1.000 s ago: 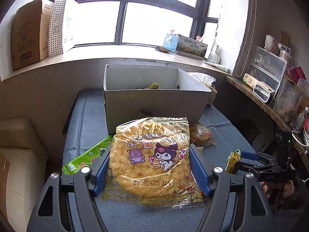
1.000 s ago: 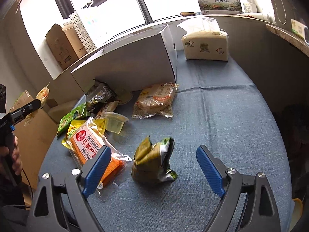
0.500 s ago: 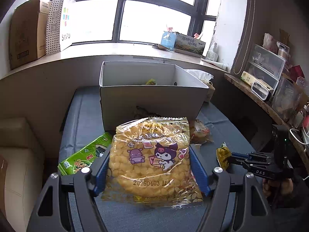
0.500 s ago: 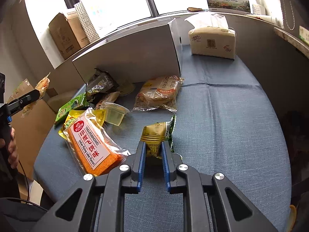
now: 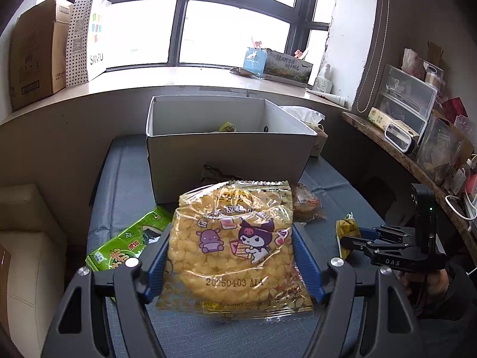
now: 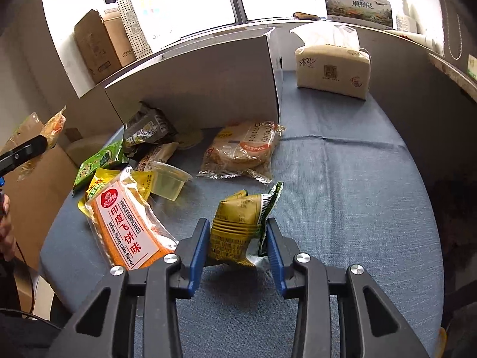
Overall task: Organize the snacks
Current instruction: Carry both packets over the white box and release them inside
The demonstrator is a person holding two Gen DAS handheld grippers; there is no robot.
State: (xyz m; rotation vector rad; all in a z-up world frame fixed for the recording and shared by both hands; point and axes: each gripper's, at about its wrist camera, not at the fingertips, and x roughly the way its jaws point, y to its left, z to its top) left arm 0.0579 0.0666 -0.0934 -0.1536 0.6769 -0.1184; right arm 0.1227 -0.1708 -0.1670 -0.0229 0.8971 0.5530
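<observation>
Two handheld grippers work over a blue cloth-covered table (image 6: 342,161) strewn w/ snacks, a white cardboard box (image 5: 226,152) standing at the far side. The left gripper (image 5: 229,265) holds a big clear bag of yellow puffed snacks (image 5: 235,250), cartoon print on front, squeezed between its blue pads at mid-height; jaws stand wide b/c the bag is broad. Bag looks light, air-filled, crinkly and slick; contents prob. crush easily, so a soft squeeze across the middle seems right, not at the sealed edges. The right gripper (image 6: 237,244) has a small olive-green packet (image 6: 238,226) between its blue pads, jaws narrow and easing apart a little, pads touching the packet's sides. Packet looks light, crumpled, soft foil; its torn-looking flap on the right could slip, so the firmer body is the better hold. It sits just above the cloth, close in front of the tool. Nearby lie an orange flying-cake packet (image 6: 125,223), a round flatbread pack (image 6: 243,152) and a green seaweed pack (image 5: 125,244). The box is well beyond both.
</observation>
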